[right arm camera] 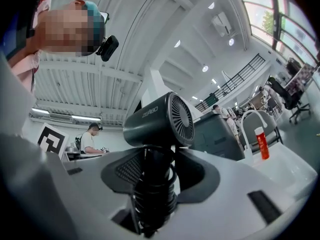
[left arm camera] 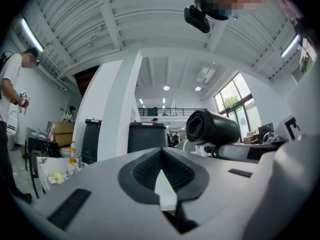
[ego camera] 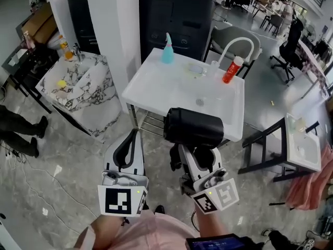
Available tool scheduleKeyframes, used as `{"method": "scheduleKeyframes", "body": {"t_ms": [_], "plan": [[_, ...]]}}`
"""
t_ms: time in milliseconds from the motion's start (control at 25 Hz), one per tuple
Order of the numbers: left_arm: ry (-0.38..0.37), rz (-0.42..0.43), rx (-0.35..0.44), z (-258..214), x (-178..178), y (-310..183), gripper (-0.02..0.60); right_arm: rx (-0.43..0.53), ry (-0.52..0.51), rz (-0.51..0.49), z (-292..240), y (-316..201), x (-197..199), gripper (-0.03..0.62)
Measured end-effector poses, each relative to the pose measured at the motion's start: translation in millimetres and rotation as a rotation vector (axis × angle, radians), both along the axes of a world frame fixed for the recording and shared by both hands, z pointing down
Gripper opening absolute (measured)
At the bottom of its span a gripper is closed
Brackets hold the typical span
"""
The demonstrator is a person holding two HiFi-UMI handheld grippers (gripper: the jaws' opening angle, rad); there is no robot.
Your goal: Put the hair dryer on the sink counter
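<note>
Right gripper view: right hand-held gripper (right arm camera: 155, 160) clamps hair dryer (right arm camera: 156, 120); left hand-held gripper (left arm camera: 161, 154) is closed, empty.

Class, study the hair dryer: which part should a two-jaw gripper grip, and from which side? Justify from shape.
Grip the hair dryer by its handle, coming from its free end, so the wide barrel sits beyond the jaws. The handle is slim, cord wound round it; the right gripper holds it so.
</note>
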State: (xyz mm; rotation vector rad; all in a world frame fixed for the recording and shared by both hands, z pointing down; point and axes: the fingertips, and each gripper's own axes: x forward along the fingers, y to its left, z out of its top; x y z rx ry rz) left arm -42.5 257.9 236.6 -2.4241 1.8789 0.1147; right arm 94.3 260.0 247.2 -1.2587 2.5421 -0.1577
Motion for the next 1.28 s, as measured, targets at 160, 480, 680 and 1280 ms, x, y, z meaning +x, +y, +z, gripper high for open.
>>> {"method": "scheduleKeyframes", "body": {"t_ms": [160,480,680,1280], "plan": [[0.005,0.005,-0.01,7,-21,-59,0.009,-0.023,0.006,0.004,11,-52,-19,0.193],[0.012,0.054,-0.02,10,-50,-167,0.009,-0.047,0.018,0.034,19,-147,-52,0.192],[0.032,0.091,0.012,-1,-55,-222,0.009,-0.03,0.013,0.062,12,-198,-60,0.193],[-0.034,0.178,0.07,-2,-58,-314,0.009,-0.023,0.009,0.143,11,-280,-65,0.192]]}}
